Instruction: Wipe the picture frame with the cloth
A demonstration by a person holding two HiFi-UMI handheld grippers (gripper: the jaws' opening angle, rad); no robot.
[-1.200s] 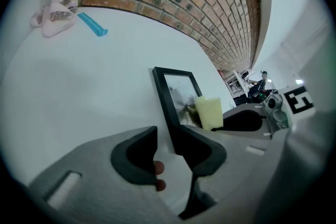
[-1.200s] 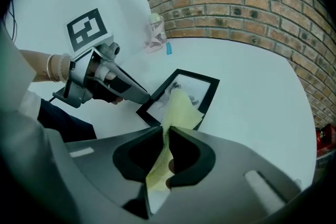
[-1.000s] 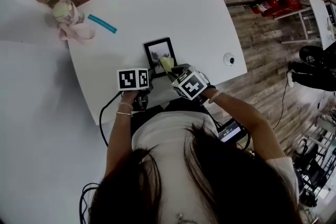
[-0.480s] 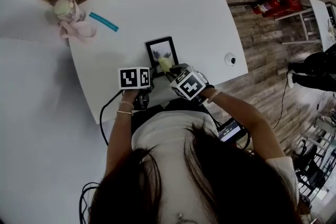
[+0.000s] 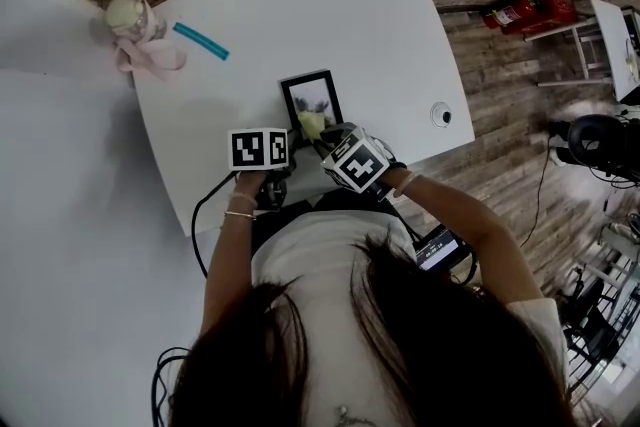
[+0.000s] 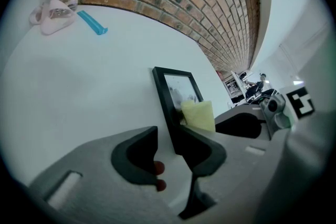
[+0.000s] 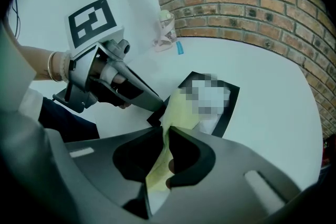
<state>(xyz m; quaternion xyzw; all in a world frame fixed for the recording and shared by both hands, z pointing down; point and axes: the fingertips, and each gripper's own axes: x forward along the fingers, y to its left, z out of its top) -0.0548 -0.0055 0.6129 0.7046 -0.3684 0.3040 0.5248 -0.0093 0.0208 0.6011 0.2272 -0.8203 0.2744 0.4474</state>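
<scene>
- Frame [image 5: 312,95]: black-edged, lying flat on the white table [image 5: 330,5] near its front edge, just ahead of both grippers.
- Left gripper [image 6: 169,136]: jaws narrow, closed on the frame's near left corner.
- Right gripper [image 7: 164,139]: jaws nipped on a yellow cloth [image 7: 177,113]. The cloth's free end lies on the near part of the frame's glass.
- Blue stick [image 5: 201,42]: far left on the table, well apart from the frame.
- Cup [image 5: 128,15]: pale, with a pink piece beneath it, at the far left corner beside the stick.
- Round fitting [image 5: 441,114]: near the table's right edge.
</scene>
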